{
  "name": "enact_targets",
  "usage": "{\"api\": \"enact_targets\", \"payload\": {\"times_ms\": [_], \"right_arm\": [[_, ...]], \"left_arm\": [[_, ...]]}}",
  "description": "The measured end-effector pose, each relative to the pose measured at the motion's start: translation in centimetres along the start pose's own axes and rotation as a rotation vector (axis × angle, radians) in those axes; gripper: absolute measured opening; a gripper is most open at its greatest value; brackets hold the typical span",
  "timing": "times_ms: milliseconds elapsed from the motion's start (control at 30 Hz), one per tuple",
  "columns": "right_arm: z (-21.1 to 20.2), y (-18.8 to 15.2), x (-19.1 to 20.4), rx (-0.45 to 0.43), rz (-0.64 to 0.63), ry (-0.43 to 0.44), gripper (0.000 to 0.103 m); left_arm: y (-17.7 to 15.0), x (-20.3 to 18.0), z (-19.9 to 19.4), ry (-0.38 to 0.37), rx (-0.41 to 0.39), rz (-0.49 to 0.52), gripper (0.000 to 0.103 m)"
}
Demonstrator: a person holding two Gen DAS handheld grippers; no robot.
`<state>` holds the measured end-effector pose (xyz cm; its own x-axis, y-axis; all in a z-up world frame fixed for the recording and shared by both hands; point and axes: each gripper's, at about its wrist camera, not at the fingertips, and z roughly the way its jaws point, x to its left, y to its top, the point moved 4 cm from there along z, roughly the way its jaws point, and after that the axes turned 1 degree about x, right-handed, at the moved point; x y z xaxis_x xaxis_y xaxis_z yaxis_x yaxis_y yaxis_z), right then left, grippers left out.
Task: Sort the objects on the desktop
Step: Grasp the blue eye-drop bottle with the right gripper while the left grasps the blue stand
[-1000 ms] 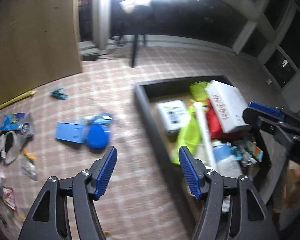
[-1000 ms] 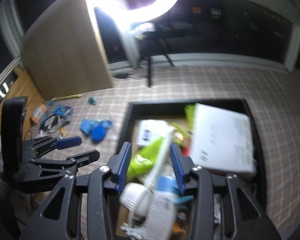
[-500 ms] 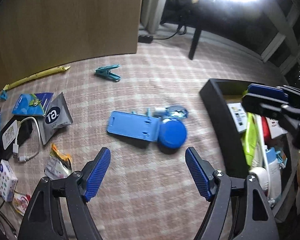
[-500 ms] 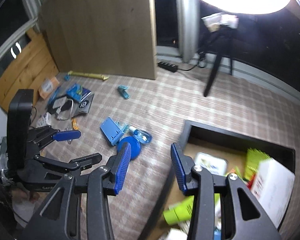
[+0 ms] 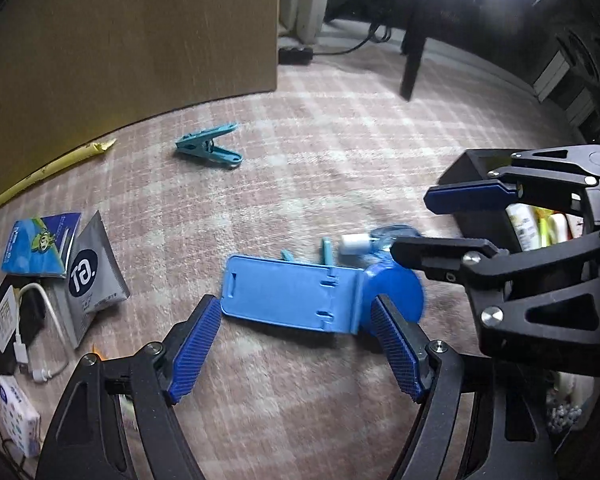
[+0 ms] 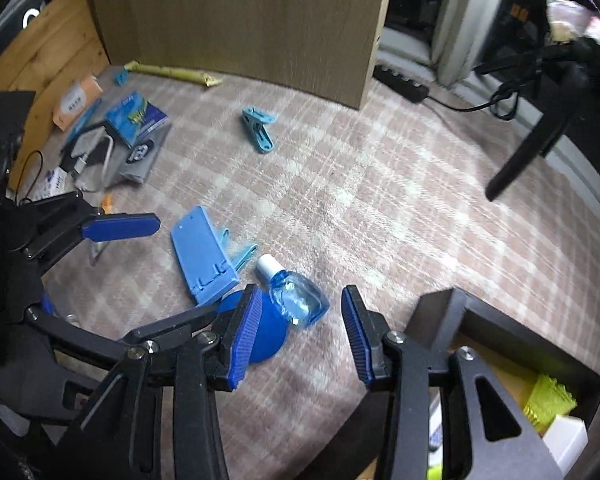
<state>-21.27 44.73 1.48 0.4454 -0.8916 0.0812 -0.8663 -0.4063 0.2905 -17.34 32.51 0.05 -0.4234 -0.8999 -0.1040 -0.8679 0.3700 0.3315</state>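
A blue phone stand (image 5: 292, 298) lies flat on the checked carpet, with a blue round disc (image 5: 396, 292) at its right end. Just above and in front of the stand, my left gripper (image 5: 296, 350) is open wide, with nothing between its pads. A small clear blue bottle (image 6: 296, 296) with a white cap lies beside the disc (image 6: 268, 340). My right gripper (image 6: 300, 336) hovers open over the bottle without touching it. In the left wrist view the right gripper (image 5: 452, 224) comes in from the right, above the bottle (image 5: 376, 240). The right wrist view shows the left gripper (image 6: 148, 276) beside the stand (image 6: 204, 256).
A black box (image 6: 440, 308) with sorted items stands at the right. A teal clothespin (image 5: 208, 148), a yellow stick (image 5: 48, 172), packets (image 5: 92, 276), a white cable (image 5: 40, 320) and a small white box (image 5: 16, 420) lie to the left. A wooden panel (image 5: 140, 40) stands behind.
Both grippers have swung left, away from the black box, and come down over the blue stand and the bottle. The left jaws have spread wider.
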Motion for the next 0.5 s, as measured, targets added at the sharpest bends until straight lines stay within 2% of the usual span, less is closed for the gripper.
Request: {"api": "enact_targets", "payload": {"times_ms": [133, 300, 500], "right_arm": [[1.6, 0.2, -0.1, 0.035, -0.010, 0.000, 0.041], [2.6, 0.5, -0.3, 0.042, -0.005, 0.019, 0.041], [2.7, 0.3, -0.2, 0.060, -0.043, 0.041, 0.041]], "left_arm": [[0.0, 1.3, 1.4, 0.012, 0.017, -0.014, 0.077], [0.5, 1.7, 1.1, 0.002, 0.011, -0.009, 0.078], [0.3, 1.5, 0.7, -0.016, 0.012, 0.039, 0.077]]}}
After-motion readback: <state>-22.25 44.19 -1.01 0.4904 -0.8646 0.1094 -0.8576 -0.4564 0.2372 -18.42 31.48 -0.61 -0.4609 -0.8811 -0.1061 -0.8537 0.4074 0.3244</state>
